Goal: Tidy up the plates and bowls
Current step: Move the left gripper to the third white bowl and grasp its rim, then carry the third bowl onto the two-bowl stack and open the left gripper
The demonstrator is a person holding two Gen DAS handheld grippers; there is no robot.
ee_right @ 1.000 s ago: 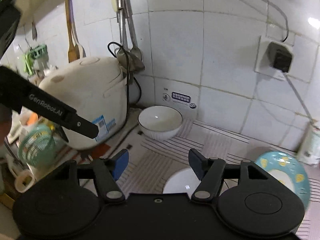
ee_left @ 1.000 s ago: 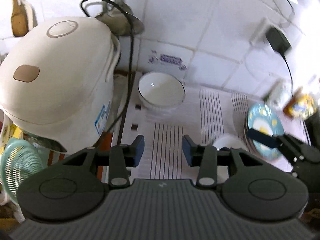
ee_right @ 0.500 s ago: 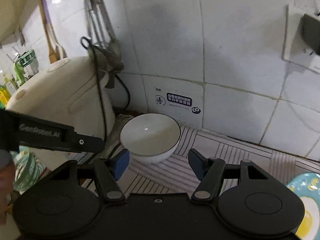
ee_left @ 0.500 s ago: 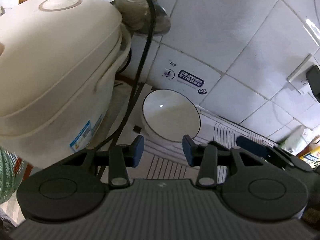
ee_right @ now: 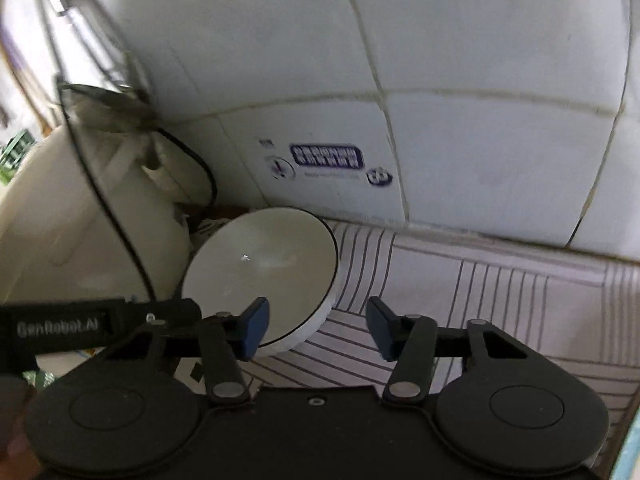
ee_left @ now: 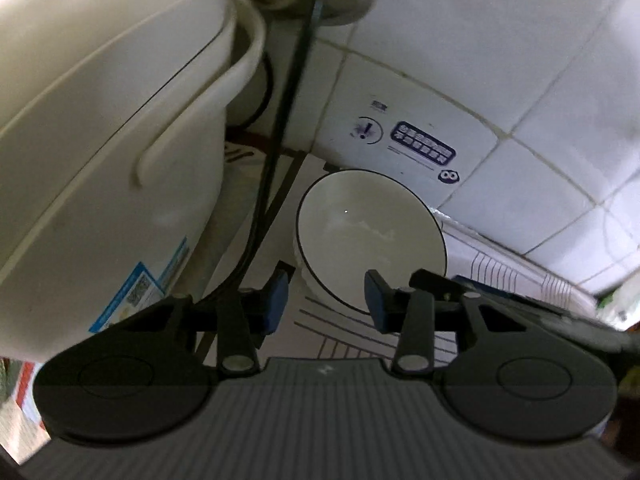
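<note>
White bowl [ee_left: 370,236] sits ungrasped at the striped mat's [ee_right: 500,300] back edge; left gripper [ee_left: 326,300] apart, right gripper [ee_right: 318,328] closing on nothing

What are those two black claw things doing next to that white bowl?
A person holds a gripper in each hand, and both are down at the white bowl on the striped mat, beside the rice cooker. The left gripper is open at the bowl's near rim. The right gripper is closing, with the bowl's edge at its left finger. Neither grips the bowl yet.
</note>
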